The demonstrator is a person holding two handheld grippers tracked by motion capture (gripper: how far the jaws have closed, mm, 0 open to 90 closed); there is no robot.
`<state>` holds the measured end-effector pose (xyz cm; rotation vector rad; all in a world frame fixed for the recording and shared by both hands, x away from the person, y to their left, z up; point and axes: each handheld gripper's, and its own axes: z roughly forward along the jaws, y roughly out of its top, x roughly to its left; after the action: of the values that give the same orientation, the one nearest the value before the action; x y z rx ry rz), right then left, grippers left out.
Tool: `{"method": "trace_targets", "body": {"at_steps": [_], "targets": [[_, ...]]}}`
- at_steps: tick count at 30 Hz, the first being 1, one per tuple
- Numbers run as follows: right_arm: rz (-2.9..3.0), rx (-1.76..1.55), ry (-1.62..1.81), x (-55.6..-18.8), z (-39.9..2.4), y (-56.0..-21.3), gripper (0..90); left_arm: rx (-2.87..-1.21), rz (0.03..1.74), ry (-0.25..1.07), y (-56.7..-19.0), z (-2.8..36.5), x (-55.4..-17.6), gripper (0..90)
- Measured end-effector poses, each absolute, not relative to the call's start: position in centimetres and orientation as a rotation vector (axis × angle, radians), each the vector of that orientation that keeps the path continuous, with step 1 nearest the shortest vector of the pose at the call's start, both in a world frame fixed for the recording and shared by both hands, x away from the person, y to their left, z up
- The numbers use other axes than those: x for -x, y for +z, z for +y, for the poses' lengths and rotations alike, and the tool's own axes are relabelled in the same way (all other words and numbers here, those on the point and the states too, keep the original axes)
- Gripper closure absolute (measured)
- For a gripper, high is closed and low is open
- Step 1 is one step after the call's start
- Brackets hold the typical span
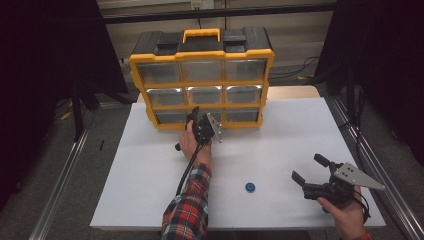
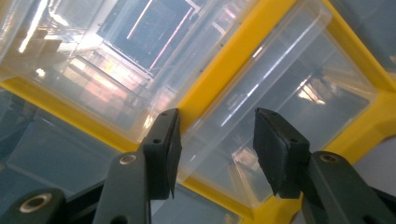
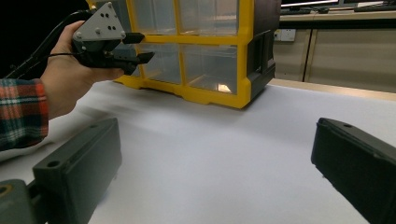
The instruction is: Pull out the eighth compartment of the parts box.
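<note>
Left gripper (image 1: pixel 194 116) up at bottom row of yellow drawer organizer (image 1: pixel 201 55), at the middle drawer (image 2: pixel 261 107), a clear plastic bin. Jaws apart, partway open, straddling that drawer's front: left finger (image 2: pixel 161 149) against the yellow divider beside the drawer, right finger (image 2: pixel 275 149) over the drawer's clear face; pads not visibly pressing, contact cannot tell. Drawer sitting between the fingertips, its rim slightly proud of the yellow frame, tilted in the left gripper view. Looks transparent, glossy, light reflections across the front, contents not discernible. Organizer: black body and top, yellow frame and handle, three rows of three clear drawers, standing upright at the desk's far edge (image 1: pixel 300 100), roughly centred, slightly left. From the right gripper view, same left gripper (image 3: pixel 135 46) with grey plate on top, held in a hand with plaid sleeve (image 3: pixel 21 112), jaw tips right at the organizer's lower front. Right gripper (image 1: pixel 310 169) near the desk's near right corner, held in a hand, jaws wide apart, nothing between them, hovering over bare white desk top. Small blue ring (image 1: pixel 250 187) lying flat on the desk, toward the near edge, between the two forearms, well apart from both grippers.
</note>
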<state>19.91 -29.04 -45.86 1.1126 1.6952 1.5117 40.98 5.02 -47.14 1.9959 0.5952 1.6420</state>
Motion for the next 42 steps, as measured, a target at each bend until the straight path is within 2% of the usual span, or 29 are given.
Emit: {"method": "trace_targets", "body": {"at_steps": [6, 8, 17, 42], "targets": [[1.699, -1.112, 1.516, -20.0, -29.0, -45.9, 1.0, -1.970, 0.612, 1.651, -47.1, 4.9, -40.9, 53.1], [1.694, -1.118, 1.518, -20.0, -29.0, -45.9, 1.1, -1.967, 0.619, 1.654, -47.1, 4.9, -40.8, 57.0], [1.701, -1.112, 1.515, -20.0, -29.1, -45.9, 1.1, -2.003, 0.571, 1.681, -47.2, 4.5, -40.4, 64.1], [1.705, -1.105, 1.508, -20.0, -29.0, -45.9, 1.1, -2.035, 0.464, 1.721, -47.5, 5.0, -39.5, 68.7]]}}
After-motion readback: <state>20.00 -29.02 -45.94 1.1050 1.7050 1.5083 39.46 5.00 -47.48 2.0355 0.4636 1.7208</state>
